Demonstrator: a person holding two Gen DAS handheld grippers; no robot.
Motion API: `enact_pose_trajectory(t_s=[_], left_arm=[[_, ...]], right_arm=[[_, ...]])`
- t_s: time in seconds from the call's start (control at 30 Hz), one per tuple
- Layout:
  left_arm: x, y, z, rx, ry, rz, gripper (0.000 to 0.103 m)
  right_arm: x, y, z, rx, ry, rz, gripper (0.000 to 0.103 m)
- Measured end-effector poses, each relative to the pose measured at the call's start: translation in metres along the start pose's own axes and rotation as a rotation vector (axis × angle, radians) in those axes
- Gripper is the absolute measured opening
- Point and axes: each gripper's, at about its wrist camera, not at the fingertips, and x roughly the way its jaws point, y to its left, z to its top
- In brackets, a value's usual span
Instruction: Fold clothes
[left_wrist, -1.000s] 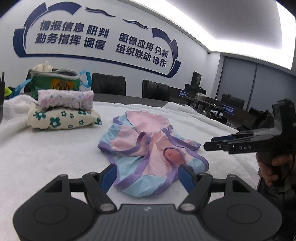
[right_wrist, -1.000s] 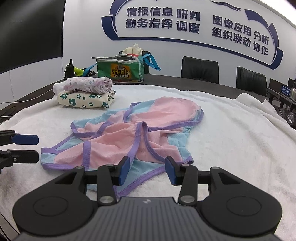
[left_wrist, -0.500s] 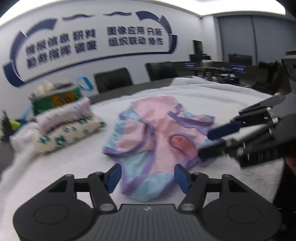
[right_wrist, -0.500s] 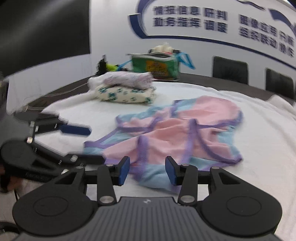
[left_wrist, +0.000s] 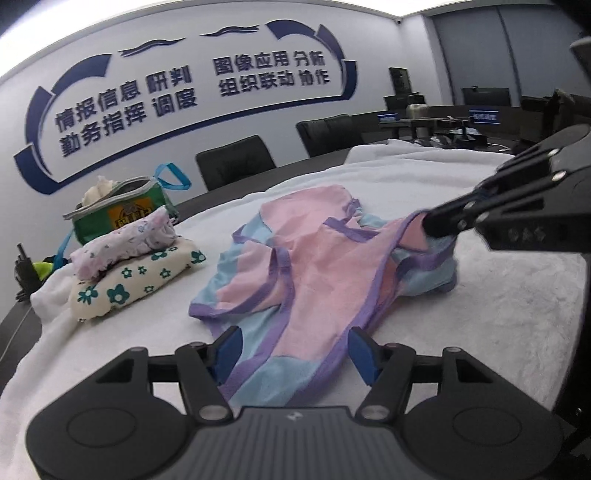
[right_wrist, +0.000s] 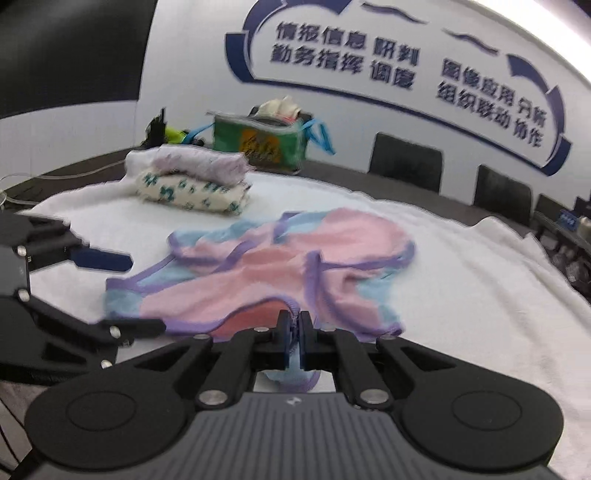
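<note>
White towel-covered table (left_wrist: 498, 295): pink-and-blue garment (left_wrist: 317, 266) lies crumpled at centre. Its purple hem is pinched by the right gripper (right_wrist: 294, 332); left gripper (left_wrist: 293, 349) is spread at the near edge. Light, limp fabric; best gripped at hems.

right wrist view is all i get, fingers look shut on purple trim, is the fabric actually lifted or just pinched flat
Observer: From the left wrist view, the right gripper holds the edge of the pink and blue garment raised off the white towel, with a fold hanging under it.
Operator: is the left one holding anything
Observer: No. The left gripper is open, its blue pads either side of the garment's near hem, not closed on it.
Operator: anything behind my gripper on that side
Observer: Only bare towel shows there, then the table edge; the folded stack lies on the opposite side.
</note>
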Motion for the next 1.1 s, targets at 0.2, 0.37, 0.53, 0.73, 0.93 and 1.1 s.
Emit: enact_pose_trajectory(t_s=[0.2,0.37,0.53,0.73,0.93,1.1], left_arm=[[0.002,-0.004,0.003,-0.025,-0.005,0.001,0.063],[0.010,-0.019,0.018,0.029,-0.017,0.027,0.063],[0.009,-0.029,0.035,0.044,-0.077,-0.020,0.063],[0.027,-0.034,0.041,0.021,-0.044,0.019,0.058],[0.013,-0.014,0.026,-0.029,-0.028,0.226,0.056],[0.002,0.000,0.018,-0.043,-0.024,0.343,0.056]], right_arm=[[-0.006,0.001,0.002,-0.020,-0.028,-0.004,0.004],[-0.008,0.000,0.003,-0.016,-0.050,0.010,0.004],[-0.014,-0.003,0.005,-0.012,-0.092,0.060,0.004],[-0.023,-0.003,0.006,-0.028,-0.119,0.102,0.004],[-0.030,-0.017,0.002,0.000,-0.116,0.043,0.004],[-0.032,-0.030,-0.002,0.025,-0.108,-0.014,0.004]])
